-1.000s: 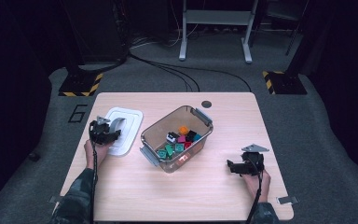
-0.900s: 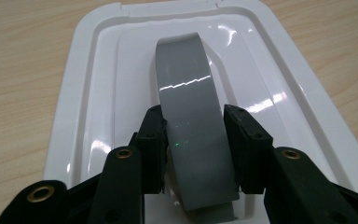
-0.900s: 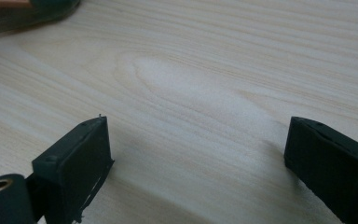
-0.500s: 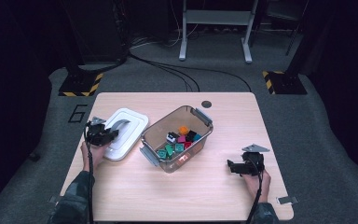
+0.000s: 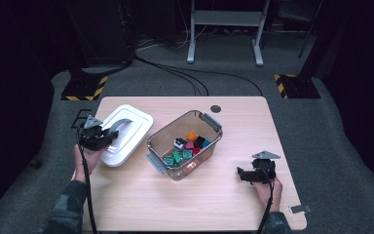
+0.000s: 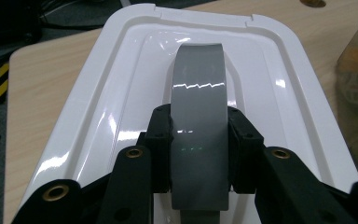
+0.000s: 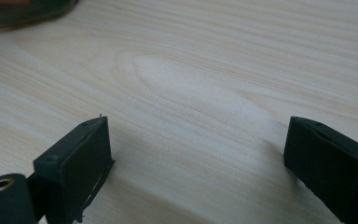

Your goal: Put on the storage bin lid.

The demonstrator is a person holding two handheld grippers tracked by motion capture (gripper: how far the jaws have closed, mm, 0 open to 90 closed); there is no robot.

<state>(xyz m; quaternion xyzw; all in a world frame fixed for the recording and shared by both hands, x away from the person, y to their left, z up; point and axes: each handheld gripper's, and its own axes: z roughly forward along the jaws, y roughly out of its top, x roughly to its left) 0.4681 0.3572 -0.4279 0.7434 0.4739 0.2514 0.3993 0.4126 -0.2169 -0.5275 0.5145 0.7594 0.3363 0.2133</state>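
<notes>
A white plastic lid (image 5: pixel 135 127) with a grey strap handle (image 5: pixel 122 125) is at the table's left. My left gripper (image 5: pixel 108 137) is shut on that handle, and the lid's near end stands raised off the table. In the left gripper view the black pads (image 6: pixel 161 140) press on both sides of the grey handle (image 6: pixel 199 88), with the white lid (image 6: pixel 279 79) behind it. A clear plastic bin (image 5: pixel 209 123) holding several coloured blocks (image 5: pixel 185 148) stands mid-table without a lid. My right gripper (image 5: pixel 240 174) rests low at the table's right, open (image 7: pixel 200 154) over bare wood.
The light wooden table (image 5: pixel 233 112) has a small round dark hole (image 5: pixel 215 108) near its far edge. A small silver piece (image 5: pixel 297 208) lies at the near right corner. Cables and a yellow-black striped base (image 5: pixel 80 90) lie on the dark floor beyond.
My left hand has risen with the lid in its grip, so the lid has lifted and tilted off the table. The right gripper has stayed put.
</notes>
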